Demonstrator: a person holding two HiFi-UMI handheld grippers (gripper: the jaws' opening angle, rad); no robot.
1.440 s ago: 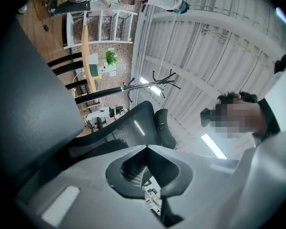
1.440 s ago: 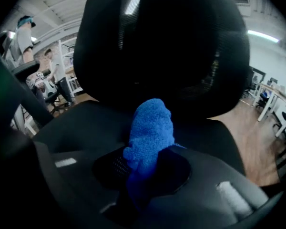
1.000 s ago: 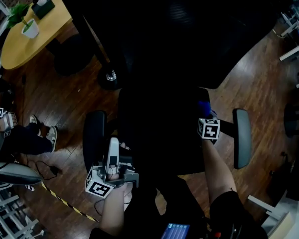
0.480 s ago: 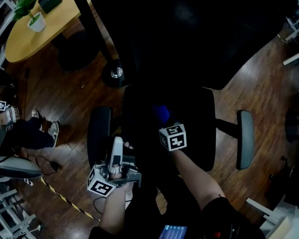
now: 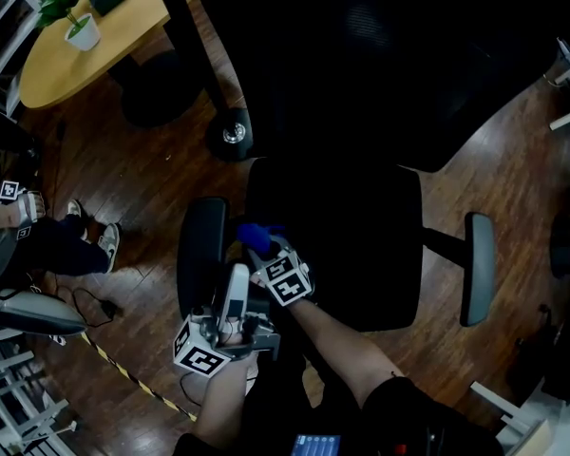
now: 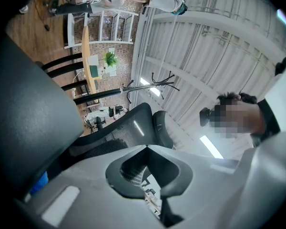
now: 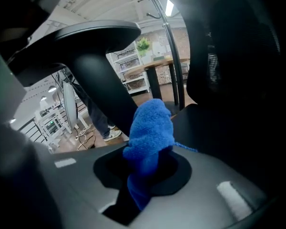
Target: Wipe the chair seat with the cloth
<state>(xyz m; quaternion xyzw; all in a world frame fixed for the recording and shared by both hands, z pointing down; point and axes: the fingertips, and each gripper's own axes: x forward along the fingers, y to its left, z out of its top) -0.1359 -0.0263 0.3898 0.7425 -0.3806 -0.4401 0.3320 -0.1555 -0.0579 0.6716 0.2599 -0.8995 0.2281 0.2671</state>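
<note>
The black chair seat (image 5: 351, 245) fills the middle of the head view. My right gripper (image 5: 264, 248) is at the seat's left edge, beside the left armrest (image 5: 201, 255), shut on a blue cloth (image 5: 254, 235). In the right gripper view the blue cloth (image 7: 150, 128) bulges out from between the jaws, with the seat (image 7: 214, 128) to its right. My left gripper (image 5: 235, 283) is held just in front of the left armrest, pointing up and away from the seat. Its jaws (image 6: 145, 149) meet with nothing between them.
The chair's tall mesh back (image 5: 380, 55) stands beyond the seat, and the right armrest (image 5: 478, 266) is at the right. A wooden table (image 5: 76, 46) with a small plant is at the far left. A seated person's legs and shoes (image 5: 85, 245) and floor cables (image 5: 95, 307) lie left.
My right gripper has swept the blue cloth from the seat's right side across to its left edge. The left gripper has stayed almost in place.
</note>
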